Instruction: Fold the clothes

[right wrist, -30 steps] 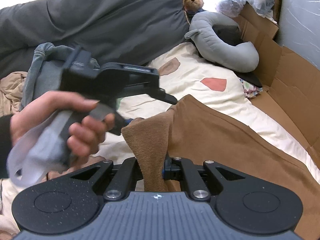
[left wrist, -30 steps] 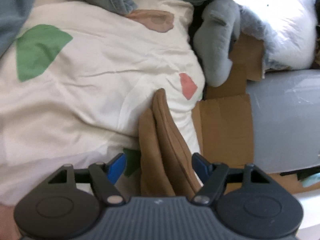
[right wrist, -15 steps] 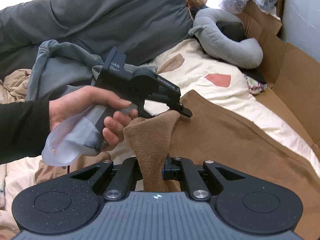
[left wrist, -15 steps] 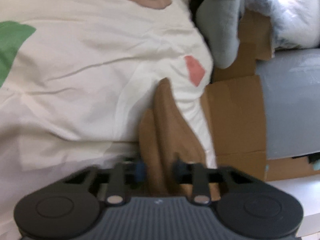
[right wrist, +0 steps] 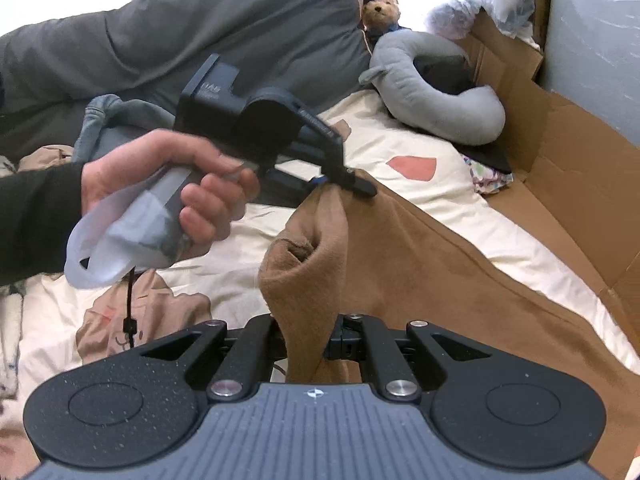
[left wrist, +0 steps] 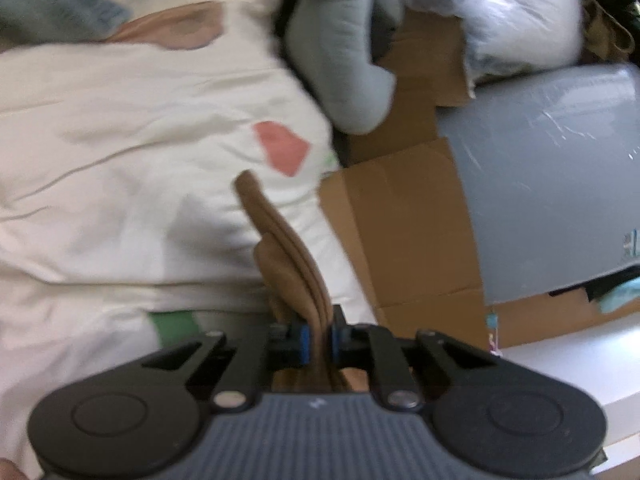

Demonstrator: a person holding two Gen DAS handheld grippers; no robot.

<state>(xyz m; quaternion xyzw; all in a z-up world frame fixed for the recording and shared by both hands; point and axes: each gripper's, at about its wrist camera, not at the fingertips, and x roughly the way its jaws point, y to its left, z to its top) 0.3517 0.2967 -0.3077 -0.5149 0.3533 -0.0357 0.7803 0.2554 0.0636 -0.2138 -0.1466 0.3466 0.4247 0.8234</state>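
A brown garment (right wrist: 420, 280) lies across the cream bedsheet (right wrist: 400, 148) and slopes down to the right. My right gripper (right wrist: 306, 346) is shut on a bunched edge of it at the bottom of the right wrist view. My left gripper (right wrist: 344, 182), held by a hand (right wrist: 168, 176), is shut on another raised edge of that garment a little farther away. In the left wrist view the brown garment (left wrist: 288, 256) stands up as a narrow fold pinched in the left gripper (left wrist: 318, 340).
A grey neck pillow (right wrist: 440, 96) and a teddy bear (right wrist: 378, 8) lie at the head of the bed. Flattened cardboard (right wrist: 560, 152) lines the right side against a grey panel (left wrist: 540, 184). A dark grey duvet (right wrist: 200, 32) and a grey-blue garment (right wrist: 116, 120) lie at the back left.
My left gripper went from open around the brown fold to shut on it, then lifted that edge up and away. My right gripper stayed shut on its edge.
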